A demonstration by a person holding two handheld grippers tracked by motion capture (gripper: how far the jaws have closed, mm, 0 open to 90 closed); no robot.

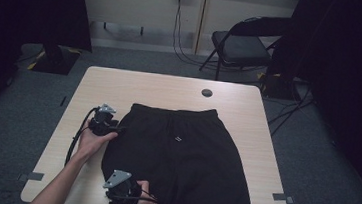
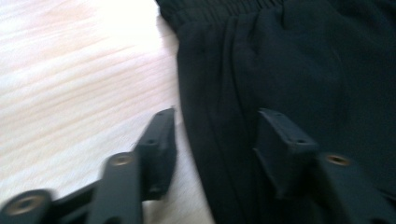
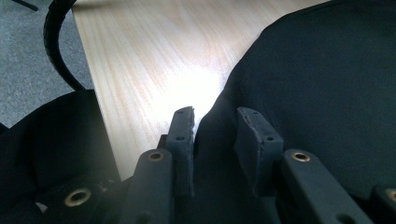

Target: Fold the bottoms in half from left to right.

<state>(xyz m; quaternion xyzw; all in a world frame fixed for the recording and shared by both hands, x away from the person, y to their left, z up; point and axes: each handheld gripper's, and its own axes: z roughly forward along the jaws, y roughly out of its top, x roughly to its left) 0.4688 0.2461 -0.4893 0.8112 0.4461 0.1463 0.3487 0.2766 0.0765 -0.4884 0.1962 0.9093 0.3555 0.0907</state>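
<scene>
Pale wooden counter (image 1: 120, 83) on grey carpet, dark drapes to either side, a black folding chair (image 1: 239, 45) beyond the far edge. Spread flat over the middle and near right of the counter, a pair of black shorts (image 1: 188, 163): elastic waistband toward the far side, legs running to the near edge, a small white mark near the centre front. Small round dark grommet (image 1: 207, 93) in the counter just beyond the waistband. At the shorts' left side, near the waistband corner, the left hand-held gripper (image 1: 112, 125), held in a hand (image 1: 92, 141) with the forearm coming in from the near left, cable looping off to the left. In the left gripper view, jaws spread apart, one over bare wood just beside the fabric edge, the other over the black cloth, the side seam of the shorts (image 2: 280, 70) lying between them; released, nothing pinched. At the near edge, by the left leg hem, the right hand-held gripper (image 1: 123, 189), grey three-cornered plate on top. In the right gripper view, right hand-held gripper (image 3: 215, 140) with jaws likewise apart, straddling the curved edge of the cloth, one jaw over wood and one over fabric; no clamp on it.
</scene>
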